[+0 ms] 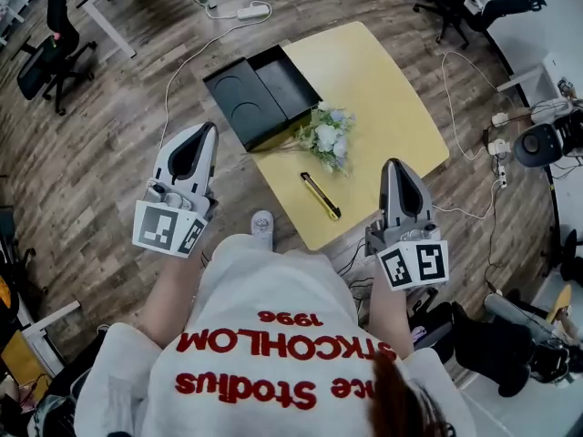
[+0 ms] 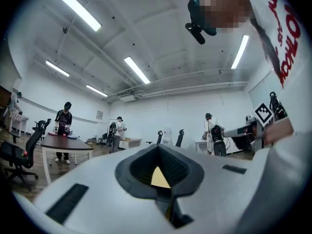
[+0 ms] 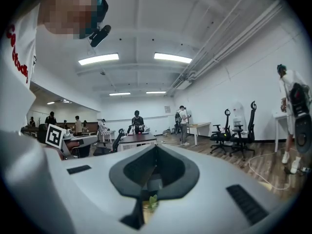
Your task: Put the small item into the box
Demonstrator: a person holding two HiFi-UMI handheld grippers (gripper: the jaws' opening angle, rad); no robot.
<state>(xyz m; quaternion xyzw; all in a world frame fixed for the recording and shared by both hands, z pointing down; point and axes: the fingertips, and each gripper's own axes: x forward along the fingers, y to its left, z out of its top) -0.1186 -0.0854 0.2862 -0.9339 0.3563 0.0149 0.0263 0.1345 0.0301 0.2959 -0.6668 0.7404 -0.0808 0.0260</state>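
A slim yellow-and-black item [image 1: 321,195] lies on the yellow table [image 1: 387,89], near its front edge. An open black box [image 1: 260,94] rests on the table's far left corner, its two halves side by side. My left gripper [image 1: 208,130] hovers over the floor left of the table, shut and holding nothing. My right gripper [image 1: 393,165] hangs just off the table's front right edge, also shut and holding nothing. The left gripper view shows its own jaws [image 2: 158,147] closed, with a sliver of the yellow table behind them. In the right gripper view the jaws [image 3: 155,147] are closed too.
A small bunch of white flowers [image 1: 328,137] lies between the box and the slim item. A power strip [image 1: 253,11] and cables run over the wooden floor. Office chairs [image 1: 50,57] stand at the left and top. Several people stand at desks [image 2: 66,143] across the room.
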